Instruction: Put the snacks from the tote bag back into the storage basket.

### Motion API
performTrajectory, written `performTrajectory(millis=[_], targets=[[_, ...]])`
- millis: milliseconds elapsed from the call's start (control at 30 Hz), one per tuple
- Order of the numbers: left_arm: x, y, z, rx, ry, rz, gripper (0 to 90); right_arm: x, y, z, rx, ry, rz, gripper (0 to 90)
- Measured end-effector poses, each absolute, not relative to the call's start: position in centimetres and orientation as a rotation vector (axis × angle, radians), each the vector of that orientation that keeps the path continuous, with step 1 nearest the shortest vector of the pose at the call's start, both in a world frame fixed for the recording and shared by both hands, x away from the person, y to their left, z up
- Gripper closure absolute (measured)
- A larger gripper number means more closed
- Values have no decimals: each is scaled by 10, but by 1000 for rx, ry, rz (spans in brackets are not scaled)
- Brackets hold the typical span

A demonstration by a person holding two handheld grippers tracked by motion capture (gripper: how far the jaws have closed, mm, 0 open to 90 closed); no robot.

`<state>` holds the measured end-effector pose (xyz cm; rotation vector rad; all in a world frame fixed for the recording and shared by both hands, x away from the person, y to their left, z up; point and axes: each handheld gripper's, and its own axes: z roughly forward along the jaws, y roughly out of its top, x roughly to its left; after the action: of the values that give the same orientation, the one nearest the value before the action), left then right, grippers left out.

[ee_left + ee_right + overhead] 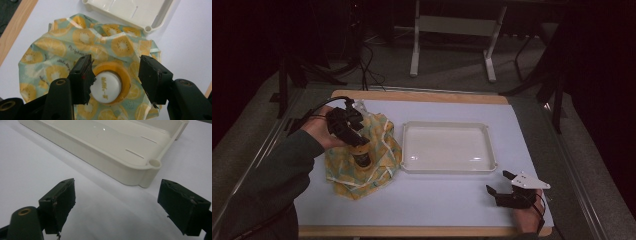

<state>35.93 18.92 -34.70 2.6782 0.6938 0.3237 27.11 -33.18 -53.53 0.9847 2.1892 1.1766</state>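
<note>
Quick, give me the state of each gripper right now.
Left gripper: open, jaws either side of the bottle on the fruit-print cloth, right jaw clear of it.
Right gripper: open, holding nothing, near the white tray.

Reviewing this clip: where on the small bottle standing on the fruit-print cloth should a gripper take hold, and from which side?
Grip the bottle at its white cap or the neck just below, coming from above. It stands upright on the soft cloth, so the top is free; the left gripper already straddles the cap, open.
</note>
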Motion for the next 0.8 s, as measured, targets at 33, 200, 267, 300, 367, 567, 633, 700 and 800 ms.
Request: performTrajectory(millis=[33, 200, 267, 300, 367, 567, 633, 700, 800], targets=[[360, 190, -347, 2675, 706, 315, 448, 271, -332, -535, 985, 2189, 1177, 144], [362, 192, -349, 2699, 744, 293, 447, 271, -332, -535, 985, 2189, 1179, 144], [363, 193, -350, 2706, 754, 281, 447, 271, -332, -535, 987, 2189, 1178, 144], [365, 194, -352, 2704, 770, 267, 447, 271, -332, -535, 985, 2189, 1177, 144], [367, 196, -353, 2716, 787, 257, 447, 271, -332, -535, 984, 2189, 1178, 144], [369, 197, -357, 2737, 778, 256, 471, 271, -332, -535, 987, 2188, 1179, 144], [369, 197, -358, 2759, 762, 253, 488, 271, -332, -535, 985, 2189, 1177, 144], [371, 196, -361, 2782, 769, 239, 498, 271, -332, -535, 984, 2189, 1177, 144], [372, 196, -363, 2788, 785, 222, 515, 271, -332, -535, 984, 2189, 1175, 144]])
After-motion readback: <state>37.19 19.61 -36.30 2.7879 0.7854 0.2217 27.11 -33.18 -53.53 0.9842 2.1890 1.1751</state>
